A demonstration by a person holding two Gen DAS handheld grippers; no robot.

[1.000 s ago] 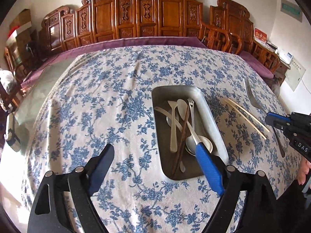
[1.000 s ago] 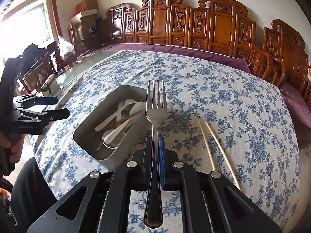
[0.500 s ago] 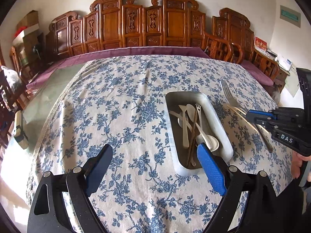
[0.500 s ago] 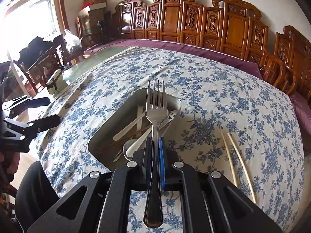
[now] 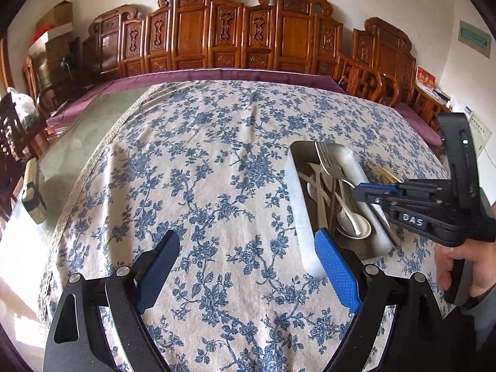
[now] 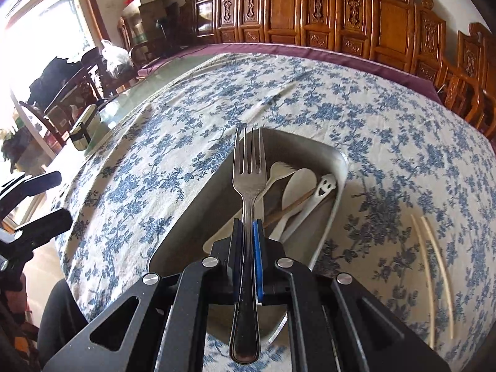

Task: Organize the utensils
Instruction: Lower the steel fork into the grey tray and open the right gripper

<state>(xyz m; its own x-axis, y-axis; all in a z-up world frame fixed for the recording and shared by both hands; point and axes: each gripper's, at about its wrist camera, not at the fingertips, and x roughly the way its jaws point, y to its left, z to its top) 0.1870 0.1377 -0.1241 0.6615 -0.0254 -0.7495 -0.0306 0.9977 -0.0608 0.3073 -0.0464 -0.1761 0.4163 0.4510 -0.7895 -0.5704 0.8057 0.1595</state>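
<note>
Right gripper (image 6: 245, 232): I have its two pads clamped tight on the neck of the long stainless-steel fork (image 6: 248, 183), handle trailing back under the camera, tines pointing ahead.
Change: a second ago I held the fork beside the rectangular grey metal tray (image 6: 336, 192); now I carry it directly over the tray's interior, tines above the far wall.
Tray contents: below and just right of the fork lie white plastic spoons (image 6: 299, 186), a white smiling-face utensil (image 6: 325, 184) and brown chopsticks (image 6: 288, 209).
Left gripper (image 5: 248, 266): I keep it spread wide and empty, hovering over the blue-flowered tablecloth (image 5: 217, 186), the tray just off its right finger.
Remaining: a pair of pale bamboo chopsticks (image 6: 434, 266) lies on the cloth, well right of my right gripper.
Meaning: I judge the fork ready to lower and release; the pale pair comes after.
</note>
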